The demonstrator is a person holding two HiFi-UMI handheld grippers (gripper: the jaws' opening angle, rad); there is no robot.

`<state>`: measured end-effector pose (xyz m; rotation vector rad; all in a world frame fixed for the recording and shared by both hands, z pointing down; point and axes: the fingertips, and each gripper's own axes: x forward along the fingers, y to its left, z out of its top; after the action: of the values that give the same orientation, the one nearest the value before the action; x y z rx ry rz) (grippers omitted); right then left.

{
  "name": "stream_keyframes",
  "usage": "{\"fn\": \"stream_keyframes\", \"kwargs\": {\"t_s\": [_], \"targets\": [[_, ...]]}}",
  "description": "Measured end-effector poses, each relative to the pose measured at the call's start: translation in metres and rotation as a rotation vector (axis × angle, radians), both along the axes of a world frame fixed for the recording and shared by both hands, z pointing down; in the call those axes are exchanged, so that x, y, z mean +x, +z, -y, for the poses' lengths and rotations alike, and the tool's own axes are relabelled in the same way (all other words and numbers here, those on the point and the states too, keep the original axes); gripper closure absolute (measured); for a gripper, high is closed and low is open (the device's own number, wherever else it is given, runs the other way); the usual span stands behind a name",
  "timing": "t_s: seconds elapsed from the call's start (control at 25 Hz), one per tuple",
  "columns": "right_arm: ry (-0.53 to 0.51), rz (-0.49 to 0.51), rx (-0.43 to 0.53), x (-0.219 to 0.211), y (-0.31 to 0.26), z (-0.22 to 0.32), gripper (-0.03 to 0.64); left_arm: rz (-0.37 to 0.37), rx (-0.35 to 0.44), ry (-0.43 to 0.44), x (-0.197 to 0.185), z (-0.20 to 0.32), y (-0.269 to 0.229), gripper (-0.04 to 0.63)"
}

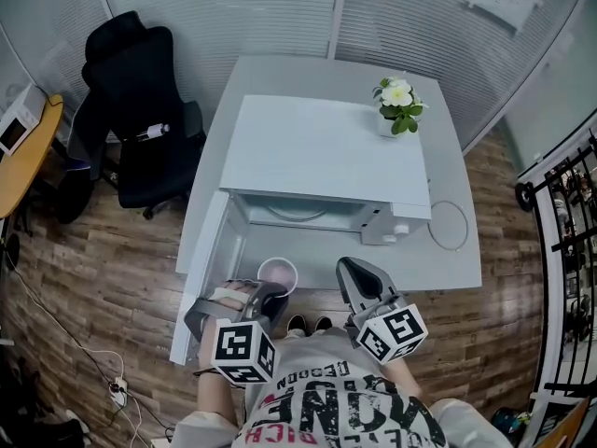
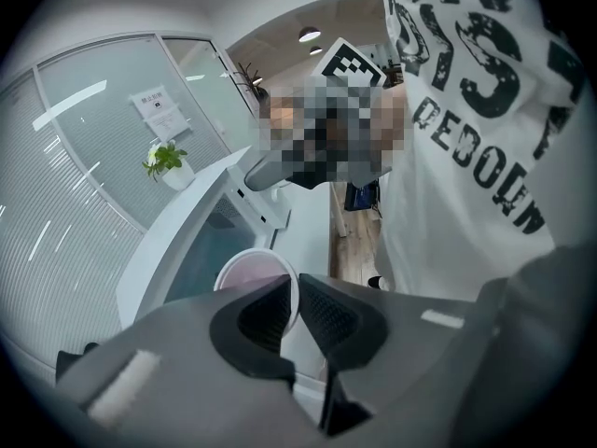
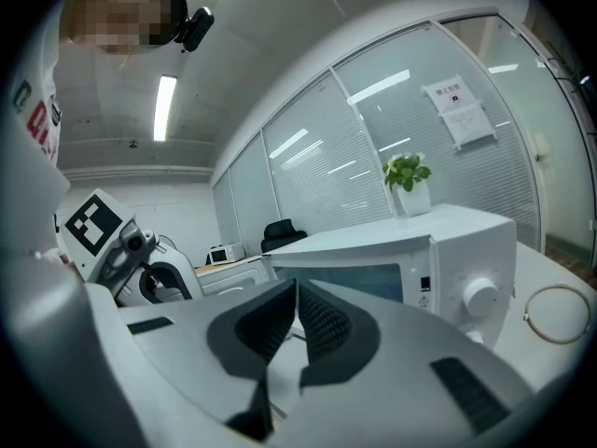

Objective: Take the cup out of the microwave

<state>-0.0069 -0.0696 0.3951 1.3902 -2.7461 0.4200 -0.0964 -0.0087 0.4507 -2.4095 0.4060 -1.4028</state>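
The white microwave (image 1: 326, 152) stands on a pale table (image 1: 448, 264) with its door (image 1: 201, 269) swung open to the left. A pale pink cup (image 1: 277, 273) is outside the cavity, in front of the opening near the table's front edge. My left gripper (image 1: 270, 297) is shut on the cup's near rim. In the left gripper view the cup (image 2: 250, 271) has its wall pinched between the two pads of the left gripper (image 2: 297, 292). My right gripper (image 1: 353, 273) hovers to the right of the cup, shut and empty. In its own view the right gripper (image 3: 297, 297) faces the microwave (image 3: 448, 250).
A potted plant (image 1: 398, 104) stands on the microwave's top at the far right. A loop of cable (image 1: 450, 224) lies on the table right of the microwave. A black office chair (image 1: 140, 110) stands left of the table. The person stands close against the table's front edge.
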Motion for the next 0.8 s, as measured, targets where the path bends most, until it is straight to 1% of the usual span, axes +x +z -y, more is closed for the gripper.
{"fn": "stream_keyframes", "kwargs": {"t_s": [0.16,0.4,0.8], "targets": [[-0.006,-0.016,0.004,0.011,-0.004,0.003,0.595,-0.007,0.001,-0.005,0.011,0.004,-0.003,0.557],[0.012,-0.013,0.014,0.031,-0.004,0.009,0.595,-0.012,0.01,-0.002,0.026,0.012,-0.007,0.557],[0.023,-0.007,0.009,0.039,-0.005,0.011,0.595,0.017,0.011,0.019,0.03,0.018,-0.007,0.557]]}}
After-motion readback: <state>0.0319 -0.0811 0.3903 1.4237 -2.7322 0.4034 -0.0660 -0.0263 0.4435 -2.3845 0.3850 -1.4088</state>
